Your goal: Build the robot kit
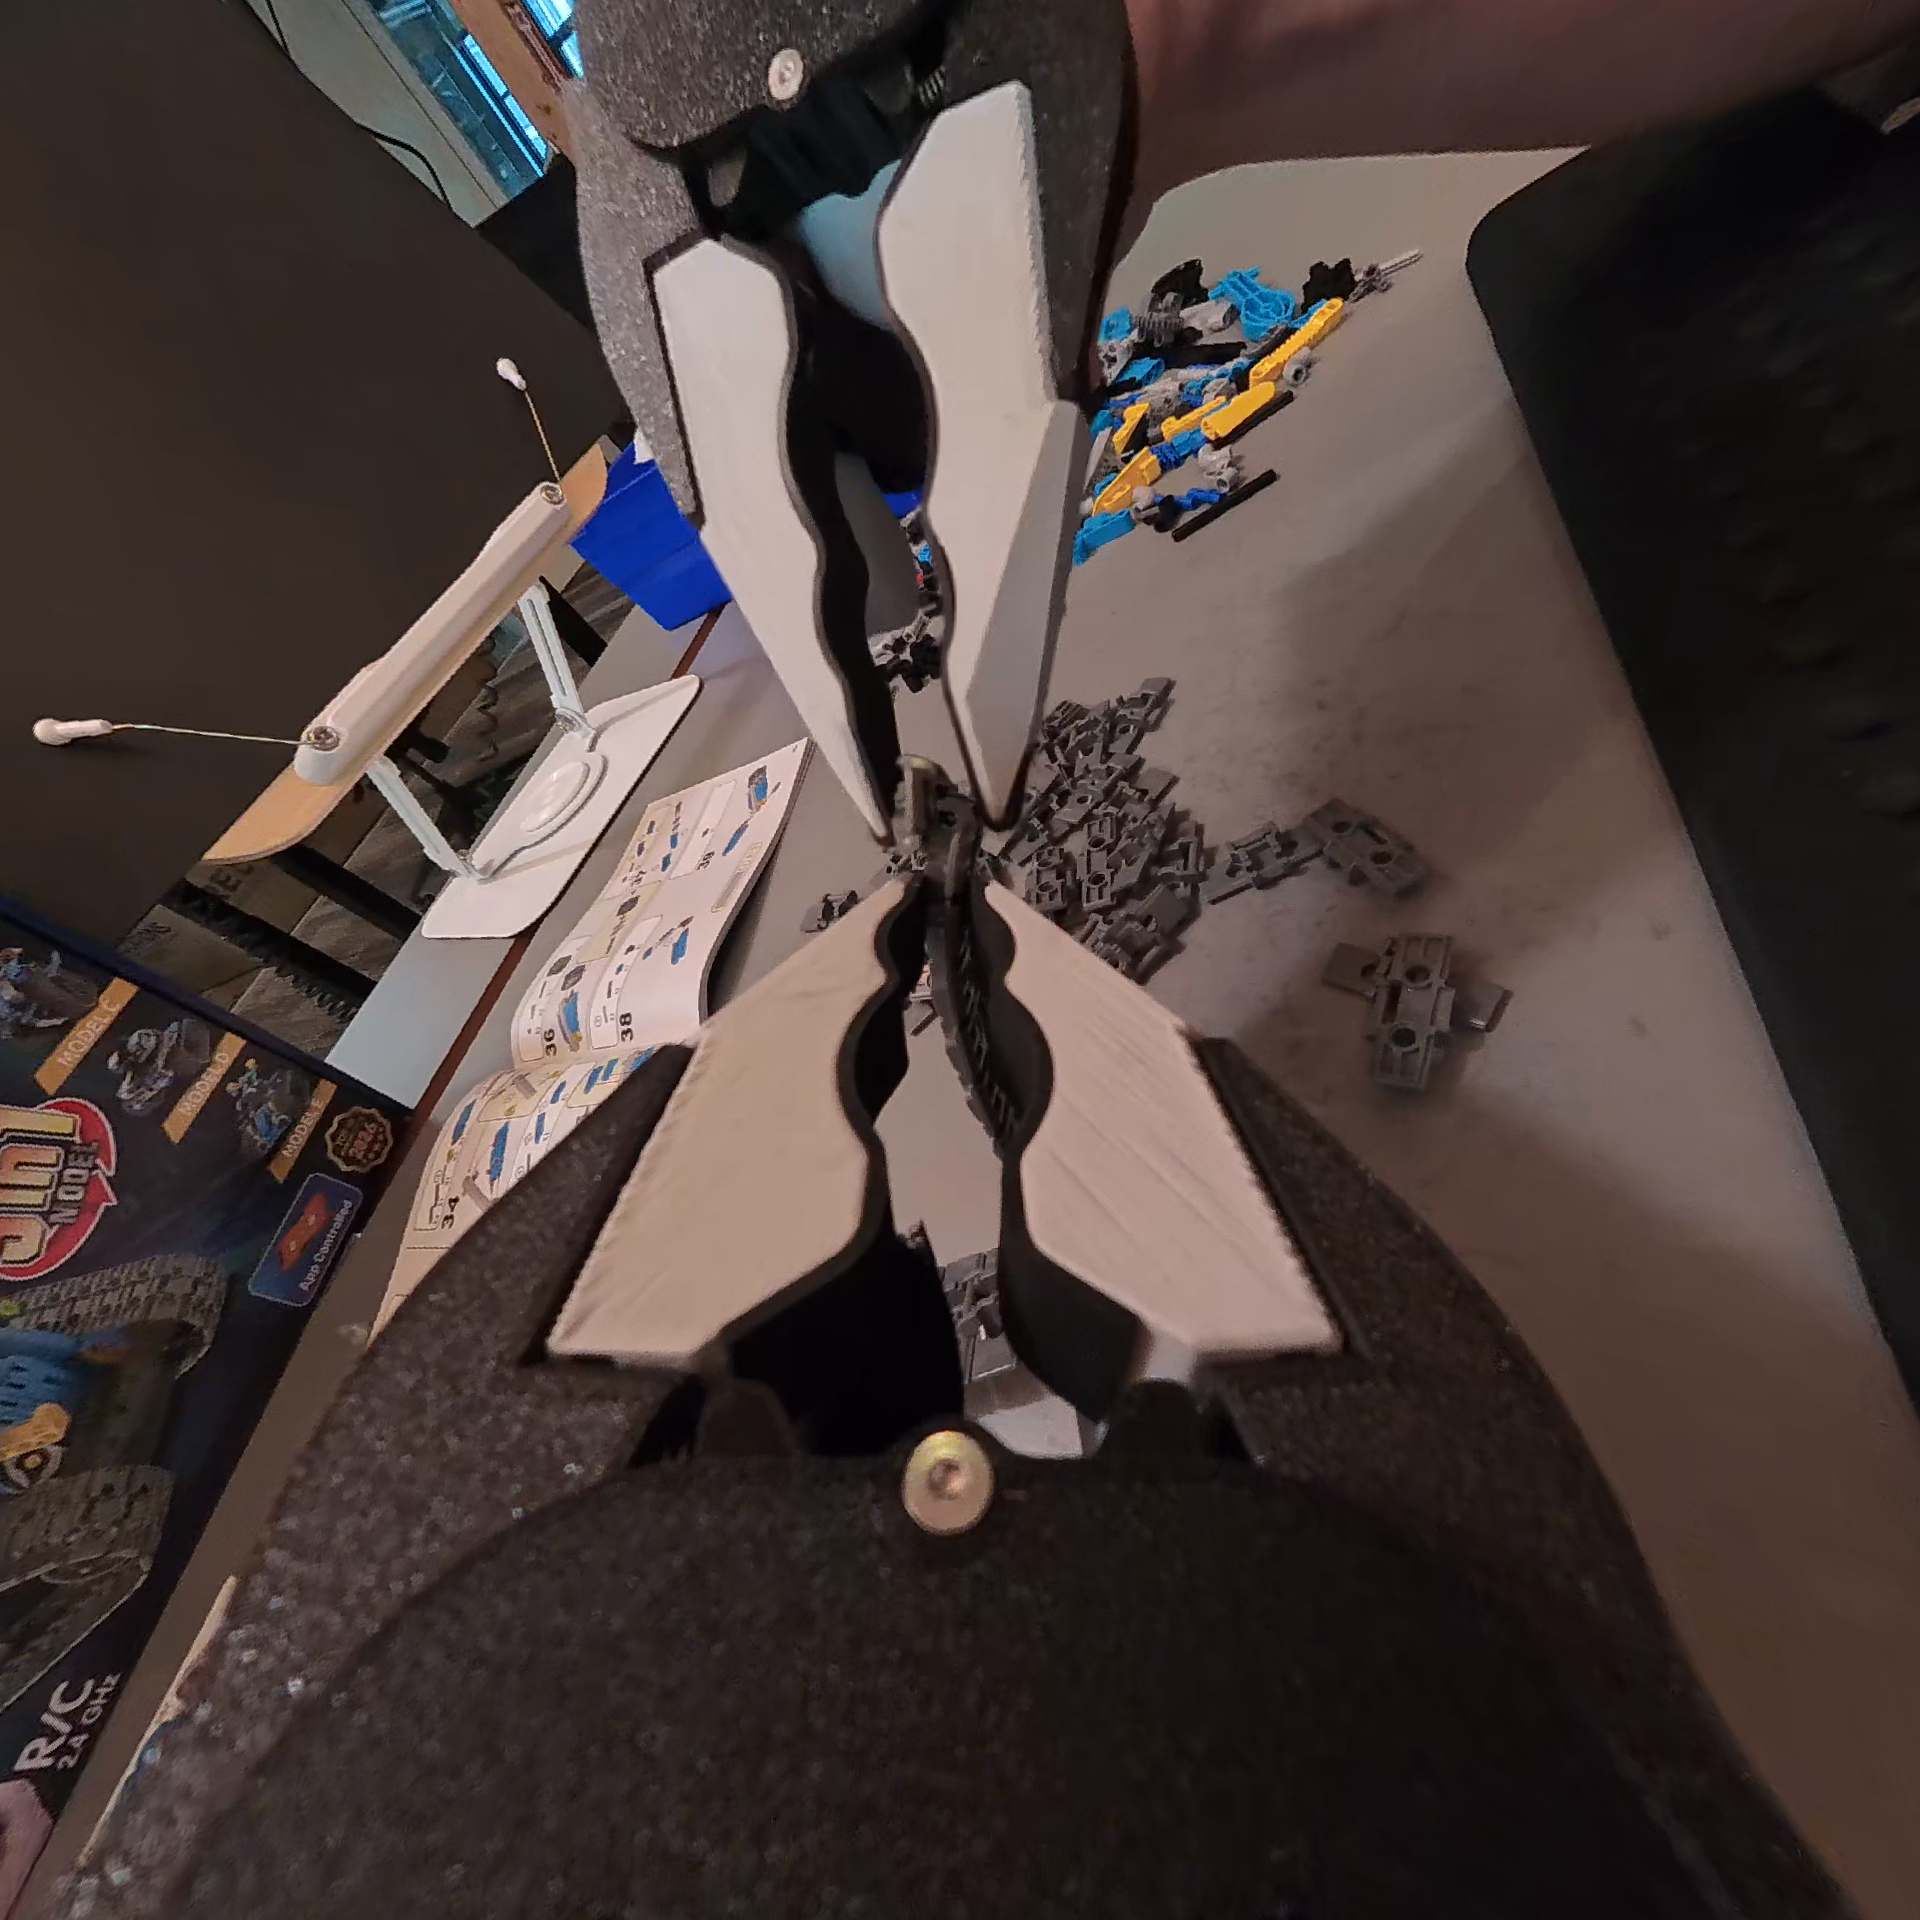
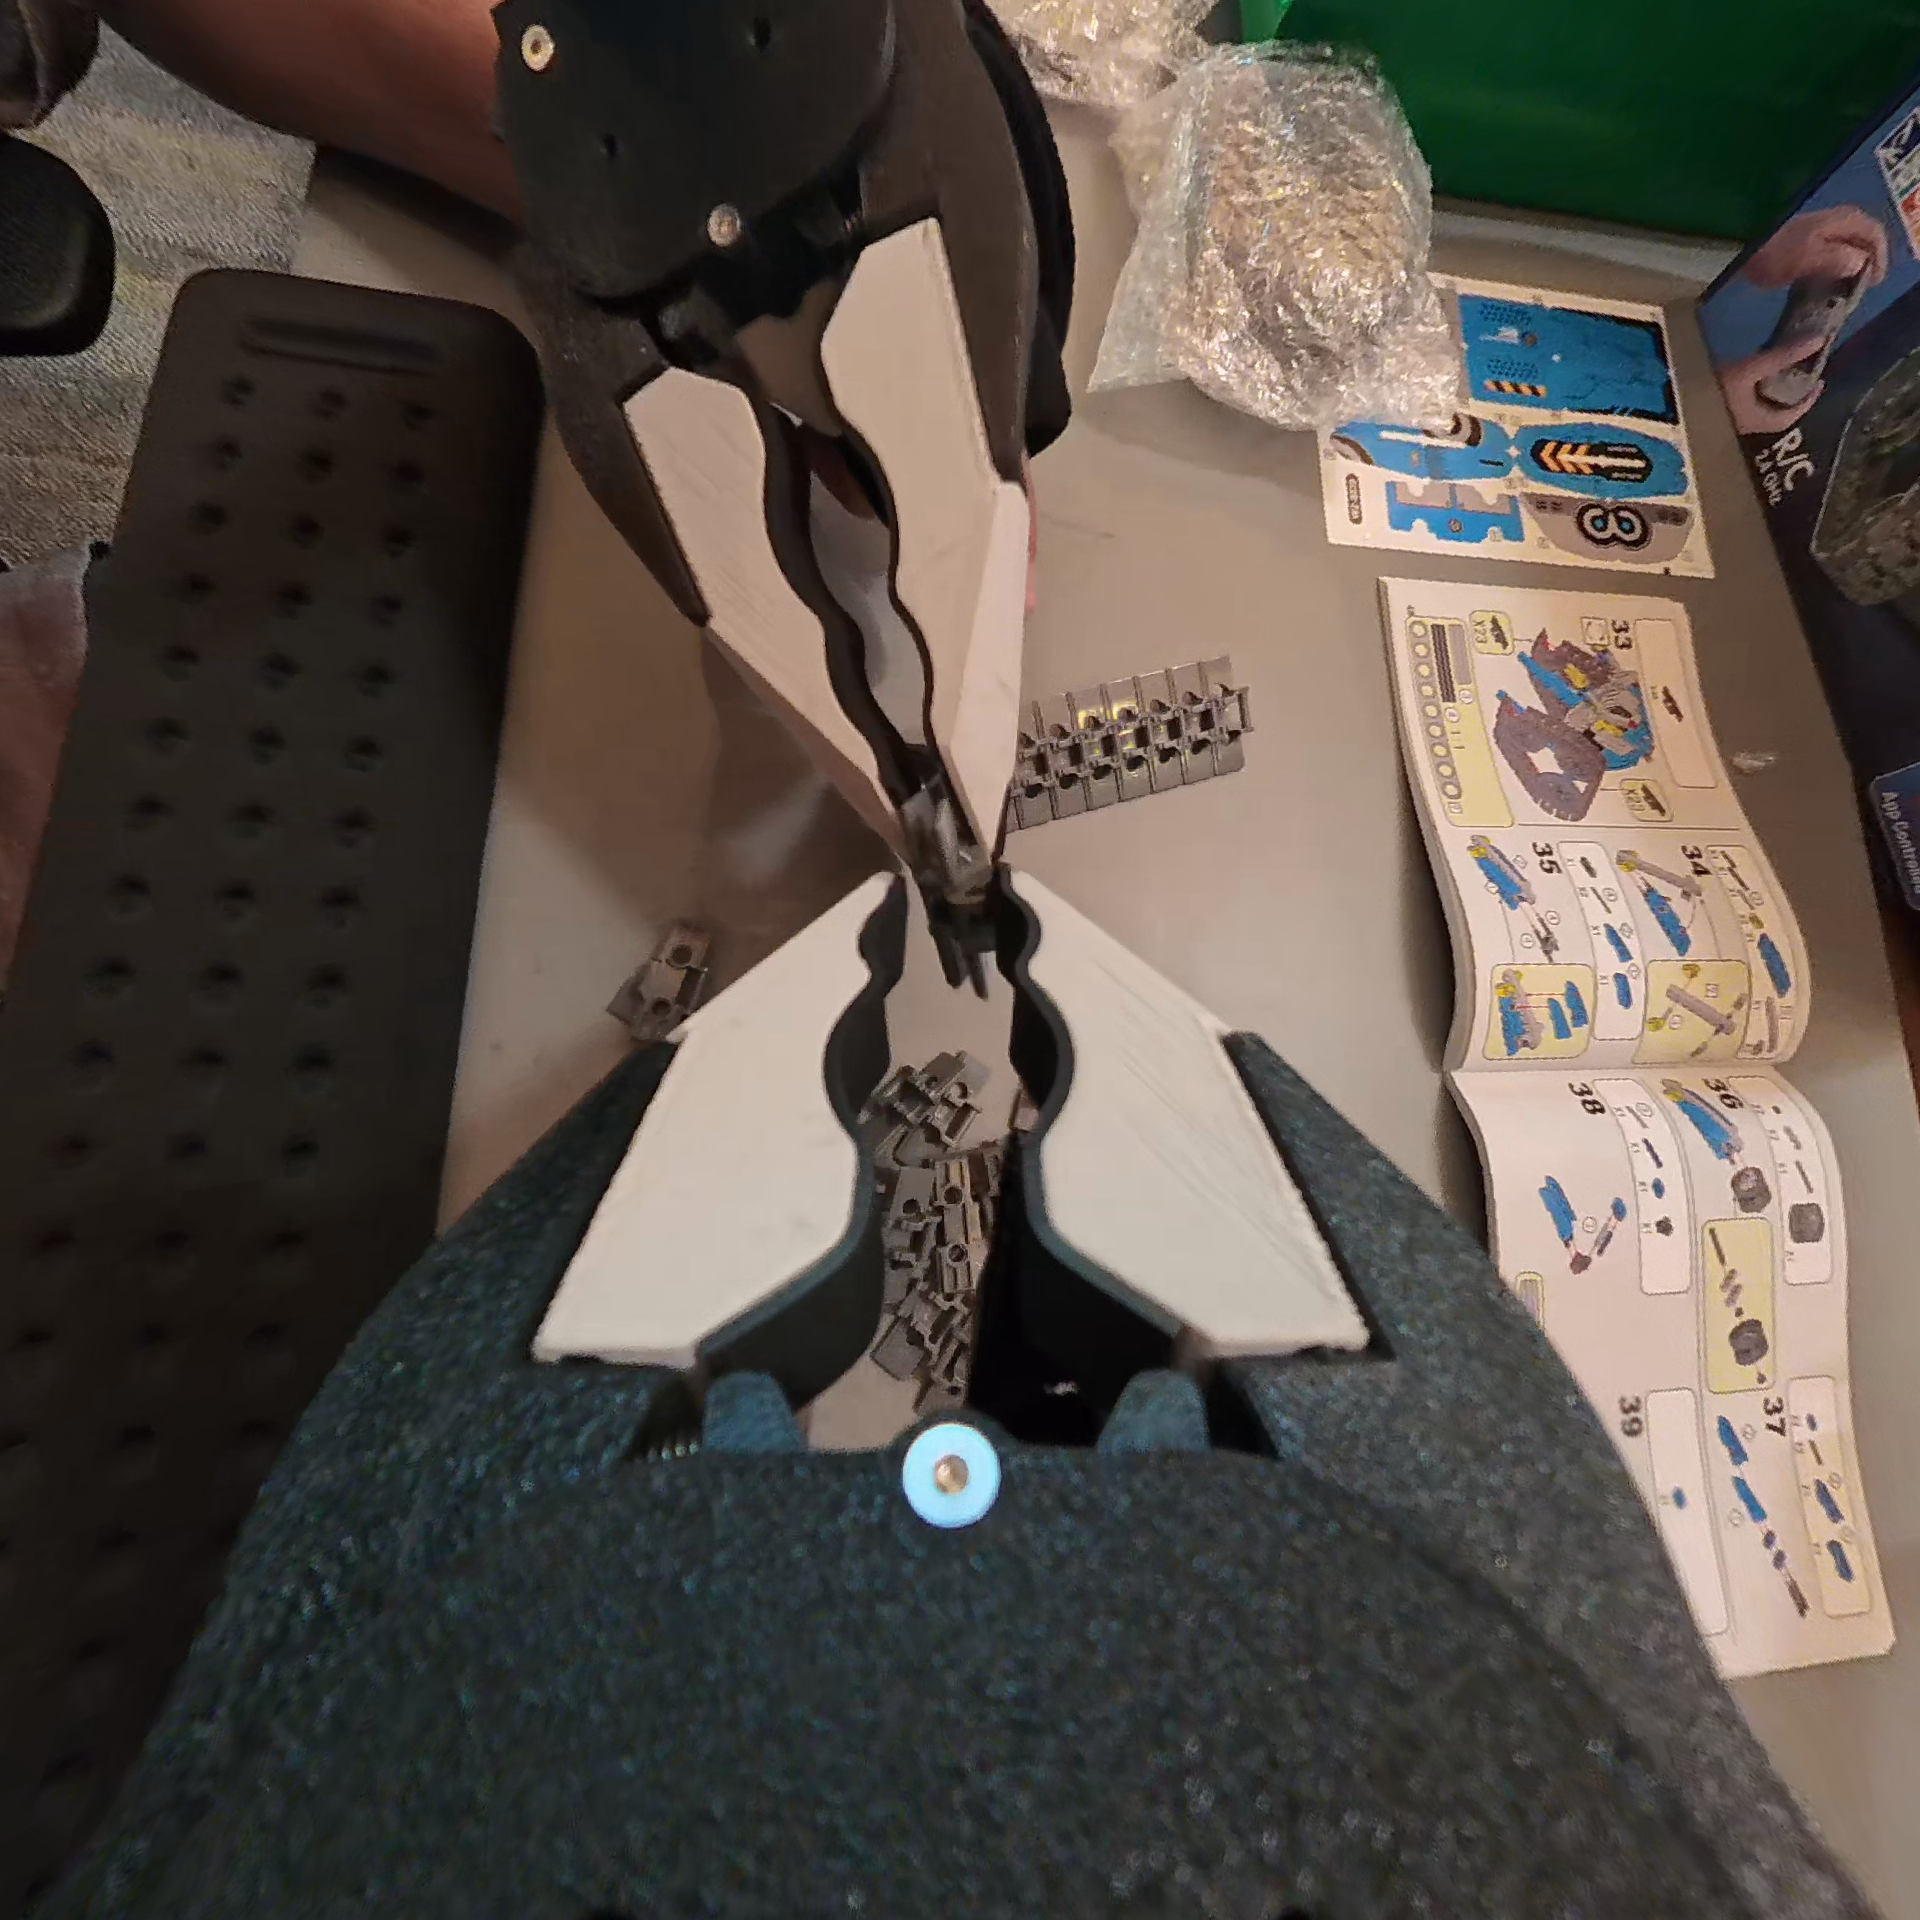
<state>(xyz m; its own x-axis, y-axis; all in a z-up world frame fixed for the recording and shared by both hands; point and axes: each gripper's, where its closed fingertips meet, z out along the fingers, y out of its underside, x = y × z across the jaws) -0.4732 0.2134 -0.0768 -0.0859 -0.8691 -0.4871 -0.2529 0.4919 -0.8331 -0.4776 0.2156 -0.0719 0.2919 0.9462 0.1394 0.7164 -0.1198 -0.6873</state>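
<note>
Two matching hand-held grippers in black and white

The left hand-held gripper (image 1: 940, 883) and right hand-held gripper (image 2: 951, 914) each have a grainy black body, white ribbed wedge fingers with wavy black inner pads, and a central pivot screw.

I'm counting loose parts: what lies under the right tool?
Under the right tool, a pile of grey track links shows between its fingers on the table. Anything beneath the fingers themselves is covered.

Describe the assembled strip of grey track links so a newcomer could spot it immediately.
Start at the open instruction booklet on the grey table. Left of it, near the far tongs, lies the strip of grey track links. Unlike the loose grey links, its links are joined in one flat row.
</note>
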